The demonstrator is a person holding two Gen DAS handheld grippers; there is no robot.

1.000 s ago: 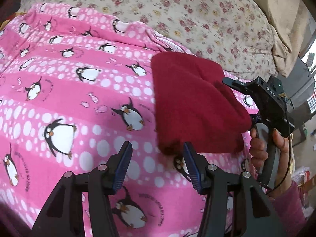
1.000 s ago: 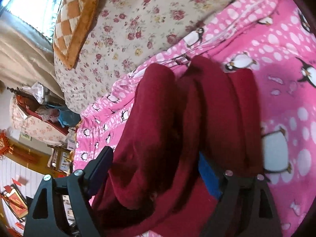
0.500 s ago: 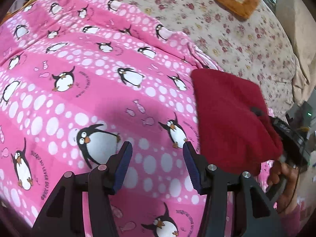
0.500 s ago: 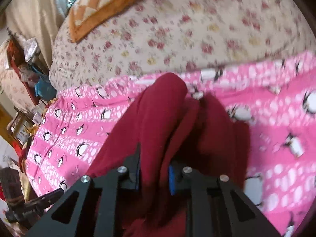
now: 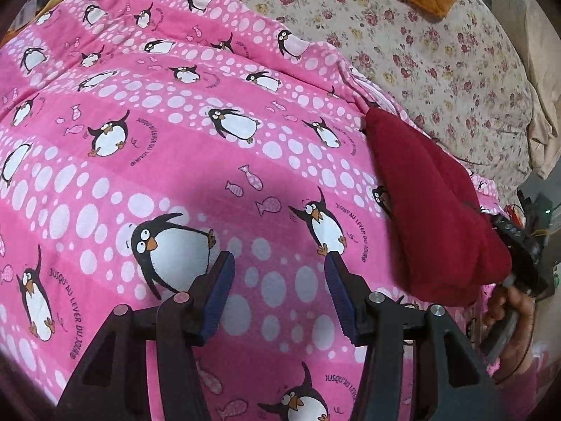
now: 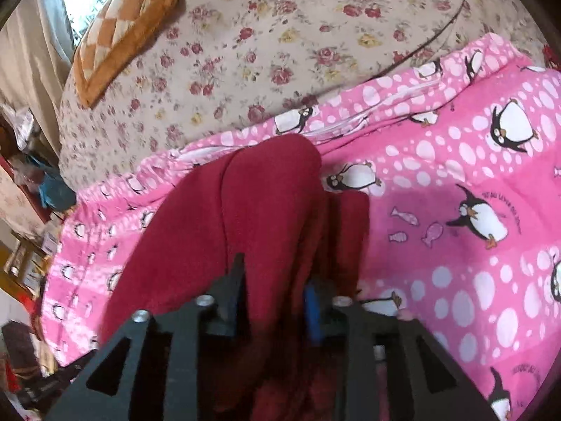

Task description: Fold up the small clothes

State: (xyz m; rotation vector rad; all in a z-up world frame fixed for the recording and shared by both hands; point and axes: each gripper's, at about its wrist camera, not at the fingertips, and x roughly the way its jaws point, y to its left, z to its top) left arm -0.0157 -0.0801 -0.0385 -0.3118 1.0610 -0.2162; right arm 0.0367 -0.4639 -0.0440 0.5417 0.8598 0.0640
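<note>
A folded dark red garment hangs at the right of the left wrist view, lifted off the pink penguin blanket. My right gripper is shut on the red garment, which drapes forward over its fingers. My left gripper is open and empty above the blanket, well left of the garment. The right gripper's handle and the hand holding it show at the right edge.
A floral bedsheet lies beyond the blanket's edge. An orange checked cushion rests on it at the back. Room clutter shows past the bed's left side in the right wrist view.
My right gripper shut on the red garment and lifted it to the right. My left gripper drew back and left, away from the garment, staying open.
</note>
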